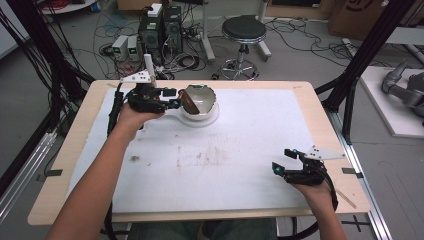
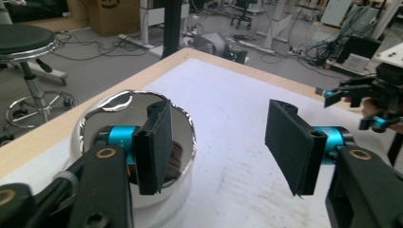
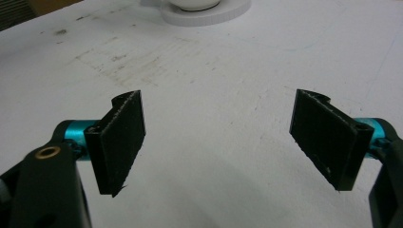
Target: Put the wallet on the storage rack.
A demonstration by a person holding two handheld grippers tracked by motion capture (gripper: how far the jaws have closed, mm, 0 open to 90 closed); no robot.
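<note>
While the left gripper [image 1: 176,98] sits at the far left of the table [image 1: 300,87], its jaws stand apart with nothing between the pads; one jaw is over the rim of the shiny metal bowl [image 1: 200,101], the other is out over the white mat [image 1: 240,150]. Whether that jaw touches the rim I can't tell. Bowl stands on a round white plate [image 1: 212,119], far left of centre on the mat. Something brown lies inside the bowl [image 2: 177,154]; can't make out what.

Right gripper [image 1: 285,161] rests near the table's near right corner, well apart from the bowl, jaws wide, only bare stained mat between them [image 3: 214,142].

Writing: none readable on bowl, plate or grippers. A cardboard box [image 2: 111,14] on the floor carries a dark printed mark, illegible.
</note>
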